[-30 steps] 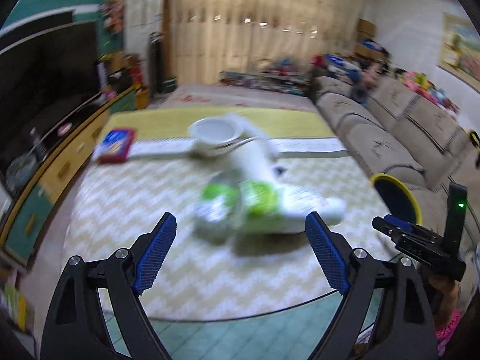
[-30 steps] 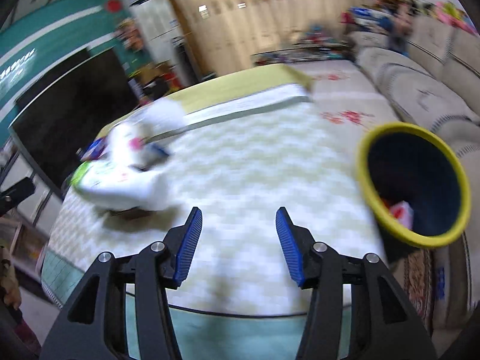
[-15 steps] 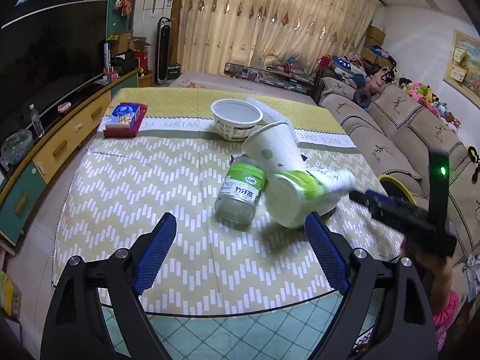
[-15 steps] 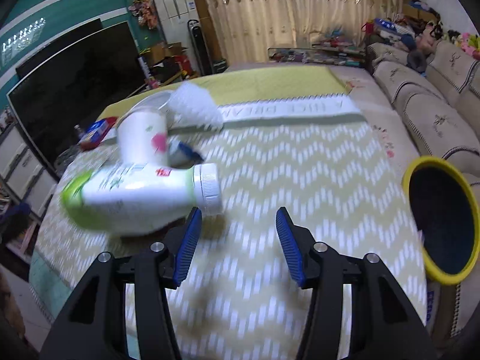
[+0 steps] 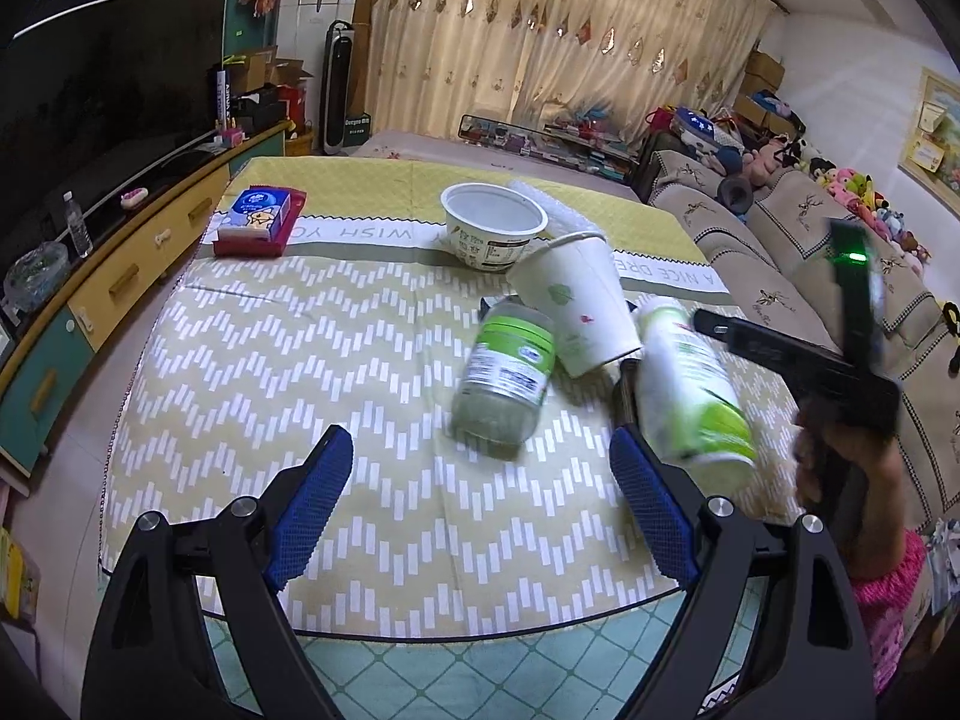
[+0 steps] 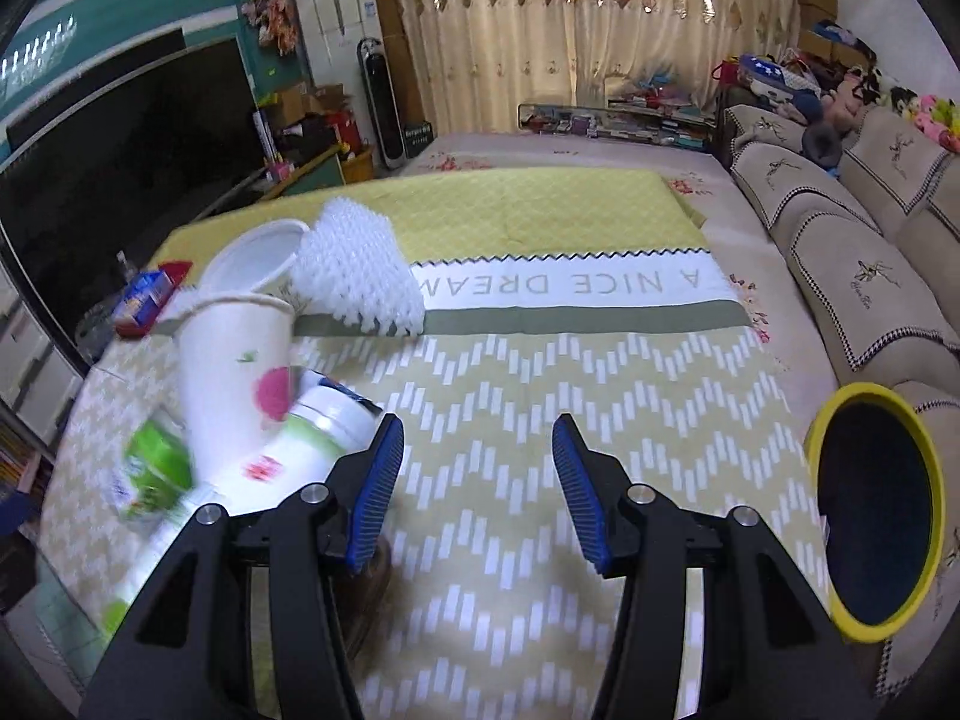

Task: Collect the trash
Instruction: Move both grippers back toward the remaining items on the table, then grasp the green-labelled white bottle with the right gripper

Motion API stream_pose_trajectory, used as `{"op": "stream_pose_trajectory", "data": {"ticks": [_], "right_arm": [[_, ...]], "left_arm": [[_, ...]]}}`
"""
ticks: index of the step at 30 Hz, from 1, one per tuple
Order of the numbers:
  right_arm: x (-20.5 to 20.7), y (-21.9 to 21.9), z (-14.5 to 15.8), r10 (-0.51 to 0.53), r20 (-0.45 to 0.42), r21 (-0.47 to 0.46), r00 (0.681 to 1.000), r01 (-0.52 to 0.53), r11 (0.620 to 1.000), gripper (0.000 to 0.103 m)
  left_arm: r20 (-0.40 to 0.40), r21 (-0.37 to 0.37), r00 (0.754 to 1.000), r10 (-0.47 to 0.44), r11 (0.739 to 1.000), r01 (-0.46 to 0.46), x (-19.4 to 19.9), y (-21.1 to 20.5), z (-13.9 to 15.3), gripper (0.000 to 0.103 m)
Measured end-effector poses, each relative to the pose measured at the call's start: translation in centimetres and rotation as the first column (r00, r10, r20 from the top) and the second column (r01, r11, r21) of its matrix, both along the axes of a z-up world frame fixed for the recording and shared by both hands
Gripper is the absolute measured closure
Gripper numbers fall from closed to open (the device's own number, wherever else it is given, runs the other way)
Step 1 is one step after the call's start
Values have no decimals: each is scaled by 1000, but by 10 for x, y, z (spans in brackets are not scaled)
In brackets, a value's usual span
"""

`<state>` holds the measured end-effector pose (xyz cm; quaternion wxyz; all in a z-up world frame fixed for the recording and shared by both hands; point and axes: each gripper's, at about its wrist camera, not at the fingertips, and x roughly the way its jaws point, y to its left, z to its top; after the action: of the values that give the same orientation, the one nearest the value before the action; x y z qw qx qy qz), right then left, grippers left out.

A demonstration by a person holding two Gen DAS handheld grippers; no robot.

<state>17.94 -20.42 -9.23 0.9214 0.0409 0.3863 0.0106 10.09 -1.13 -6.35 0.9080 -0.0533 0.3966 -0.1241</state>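
Note:
Trash lies on the zigzag tablecloth (image 5: pixel 300 372): a green-labelled glass jar (image 5: pixel 504 378) on its side, a tipped white paper cup (image 5: pixel 576 306), a white and green plastic bottle (image 5: pixel 690 390), a white bowl (image 5: pixel 492 231) and white foam netting (image 6: pixel 354 270). My left gripper (image 5: pixel 480 498) is open and empty, just short of the jar. My right gripper (image 6: pixel 474 489) is open and empty, with its left finger beside the bottle (image 6: pixel 300 450) and the cup (image 6: pixel 234 372). The yellow-rimmed bin (image 6: pixel 876 510) stands right of the table.
A red tray with a blue tissue pack (image 5: pixel 261 219) sits at the table's far left. A TV cabinet (image 5: pixel 90 276) runs along the left. A beige sofa (image 6: pixel 852 252) lines the right side, behind the bin.
The bottle has swung round, its base now toward the left camera and nearer my right gripper. The right gripper has moved closer to the bottle and cup. Both grippers stay open.

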Motion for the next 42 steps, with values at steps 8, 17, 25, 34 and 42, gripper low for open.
{"op": "stream_pose_trajectory", "data": {"ticks": [8,17,25,34,42], "right_arm": [[-78,34,38,100,136,49,986,-107,993,47],[-93,101,16,131,162,-80,978,-119,990,30],[-87,93,-8,90,113,-70,990,-83,994,30],[-93,77,-17,96,131,-12,987,-95,995,44],[-100,59,-8,74,180,12,981,-78,997,50]], "left_arm": [[24,5,999,27,1000,-27,0,10,3,17],[57,10,997,48,999,-48,-14,20,13,17],[47,7,998,34,999,-35,-13,18,11,17],[27,13,1000,12,1000,-12,-8,6,5,17],[16,12,1000,18,1000,-18,-6,5,1,17]]}}
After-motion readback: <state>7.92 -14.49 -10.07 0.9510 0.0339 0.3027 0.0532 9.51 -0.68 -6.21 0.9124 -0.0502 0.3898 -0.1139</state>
